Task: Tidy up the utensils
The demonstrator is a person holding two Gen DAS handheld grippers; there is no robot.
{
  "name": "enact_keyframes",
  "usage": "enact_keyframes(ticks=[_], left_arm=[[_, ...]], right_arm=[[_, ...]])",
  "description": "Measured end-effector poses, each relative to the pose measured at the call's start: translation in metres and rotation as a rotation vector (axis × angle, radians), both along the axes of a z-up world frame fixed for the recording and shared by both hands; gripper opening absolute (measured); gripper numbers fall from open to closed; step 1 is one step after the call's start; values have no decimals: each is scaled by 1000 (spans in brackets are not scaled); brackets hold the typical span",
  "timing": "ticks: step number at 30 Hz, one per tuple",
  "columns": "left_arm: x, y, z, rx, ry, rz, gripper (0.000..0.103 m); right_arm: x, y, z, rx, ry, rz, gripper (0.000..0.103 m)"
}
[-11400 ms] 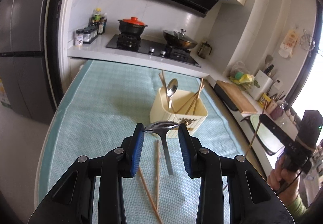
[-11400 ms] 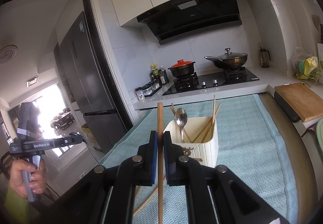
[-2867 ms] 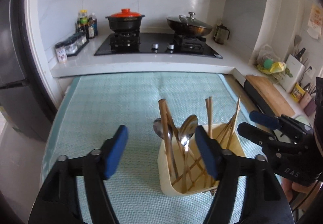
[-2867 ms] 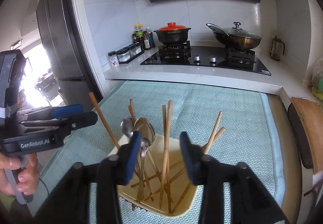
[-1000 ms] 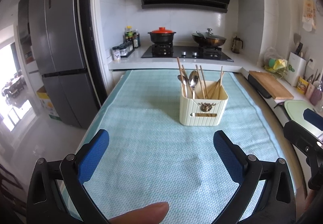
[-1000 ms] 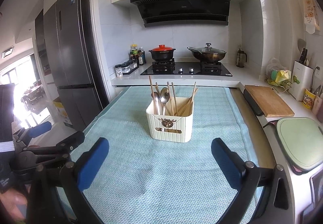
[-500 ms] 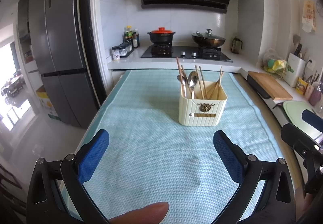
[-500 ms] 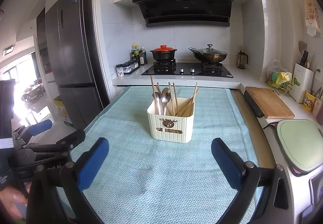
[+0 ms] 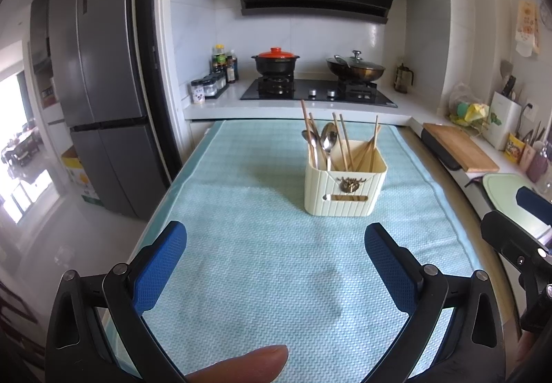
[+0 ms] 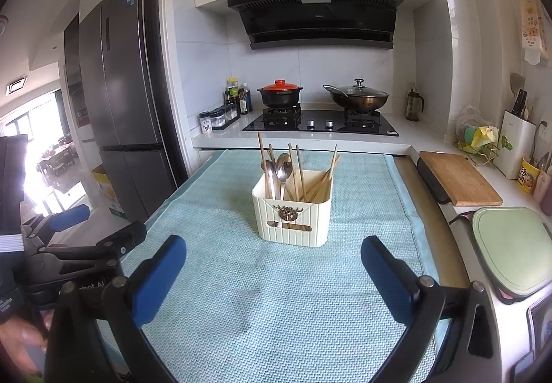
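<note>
At centre frame in both views, a cream utensil holder [image 9: 345, 188] stands upright on the table's light blue mat [image 9: 262, 265]. It contains two metal spoons [image 9: 322, 141] and several wooden chopsticks [image 9: 345, 145]; exact chopstick count cannot be told. Left tool [image 9: 275, 257] and right tool [image 10: 273, 271] are both spread wide, empty, touching nothing, well apart from the holder.

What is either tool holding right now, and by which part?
Nothing. The left tool and right tool are both open and empty; the spoons and chopsticks stand in the holder.
</note>
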State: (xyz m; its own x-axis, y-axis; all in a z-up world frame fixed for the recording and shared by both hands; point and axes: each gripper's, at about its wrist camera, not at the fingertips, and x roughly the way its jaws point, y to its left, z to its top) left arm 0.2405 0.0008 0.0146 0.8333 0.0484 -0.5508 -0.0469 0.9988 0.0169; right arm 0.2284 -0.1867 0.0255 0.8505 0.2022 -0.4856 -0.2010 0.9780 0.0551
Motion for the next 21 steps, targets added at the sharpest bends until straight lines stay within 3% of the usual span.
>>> enact_keyframes(ticks=[21], left_arm=[[0,0,4,5,-1,-8,103]], right_arm=[[0,1,-1,-5,-2,2,103]])
